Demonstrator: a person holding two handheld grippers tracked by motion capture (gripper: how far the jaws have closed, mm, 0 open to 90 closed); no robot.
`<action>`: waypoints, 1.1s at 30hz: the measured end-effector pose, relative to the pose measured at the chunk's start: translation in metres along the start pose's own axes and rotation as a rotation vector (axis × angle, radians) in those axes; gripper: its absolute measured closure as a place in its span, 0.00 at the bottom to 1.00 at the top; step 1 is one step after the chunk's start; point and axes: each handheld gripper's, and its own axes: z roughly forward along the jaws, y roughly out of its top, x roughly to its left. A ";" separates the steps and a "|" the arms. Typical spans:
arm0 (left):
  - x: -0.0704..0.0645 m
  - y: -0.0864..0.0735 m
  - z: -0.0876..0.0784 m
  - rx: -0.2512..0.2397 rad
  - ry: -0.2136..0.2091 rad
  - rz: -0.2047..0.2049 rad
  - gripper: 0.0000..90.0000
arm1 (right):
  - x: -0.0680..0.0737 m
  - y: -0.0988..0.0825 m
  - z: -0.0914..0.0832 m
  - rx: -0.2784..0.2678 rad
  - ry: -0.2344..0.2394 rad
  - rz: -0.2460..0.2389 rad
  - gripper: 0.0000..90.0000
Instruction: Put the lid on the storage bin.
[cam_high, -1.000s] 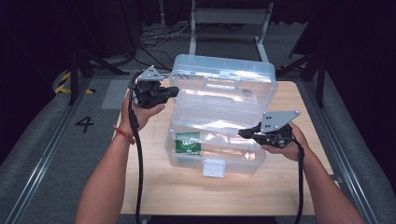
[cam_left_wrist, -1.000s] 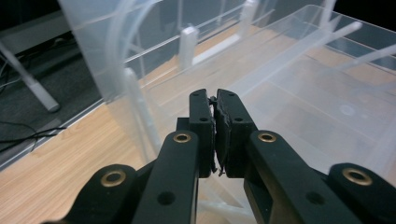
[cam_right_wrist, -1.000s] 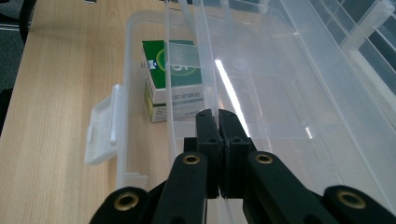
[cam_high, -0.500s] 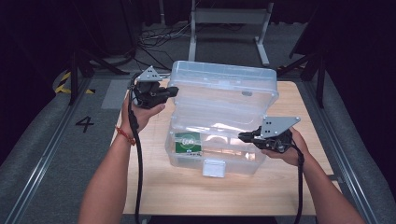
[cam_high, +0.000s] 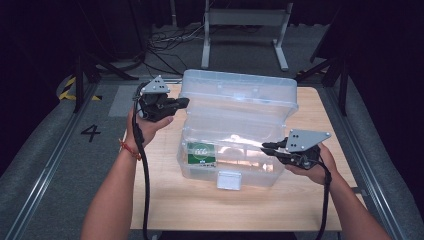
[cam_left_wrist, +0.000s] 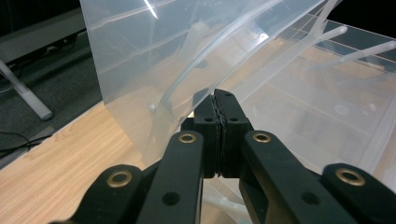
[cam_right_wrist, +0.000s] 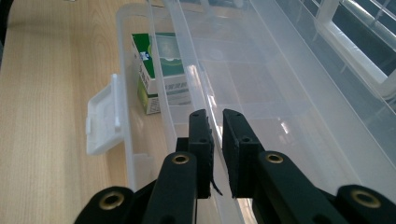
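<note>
A clear plastic box (cam_high: 235, 172) stands on the wooden table (cam_high: 165, 200) with its lid (cam_high: 240, 95) raised. Inside lies a green-and-white carton (cam_high: 201, 152) (cam_right_wrist: 161, 60). A white latch (cam_high: 229, 180) (cam_right_wrist: 105, 121) hangs on the front wall. My left gripper (cam_high: 181, 103) (cam_left_wrist: 215, 100) is shut, pads together, its tip against the lid's left side (cam_left_wrist: 149, 51). My right gripper (cam_high: 266, 147) (cam_right_wrist: 215, 119) reaches in from the box's right end. Its jaws are closed on a thin clear rim (cam_right_wrist: 196, 79) that runs along the inside of the box, seemingly an inner tray.
Bare table shows in front of the box and on both sides. Beyond the far edge stands a metal frame (cam_high: 245, 20), with cables on the floor. A "4" mark (cam_high: 91, 132) lies on the floor at the left.
The lid's top edge has shifted slightly toward me. Both grippers have stayed almost in place, the right one still on the clear rim.
</note>
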 end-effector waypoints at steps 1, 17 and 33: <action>-0.001 -0.001 -0.001 0.001 0.001 0.001 0.99 | 0.000 -0.002 -0.003 -0.004 -0.001 0.004 0.92; -0.011 -0.013 -0.004 -0.003 -0.013 0.016 0.99 | 0.007 -0.034 -0.056 -0.072 -0.070 0.124 0.80; -0.019 -0.030 -0.008 0.011 -0.025 0.021 1.00 | 0.000 -0.078 -0.077 -0.009 -0.176 0.248 0.64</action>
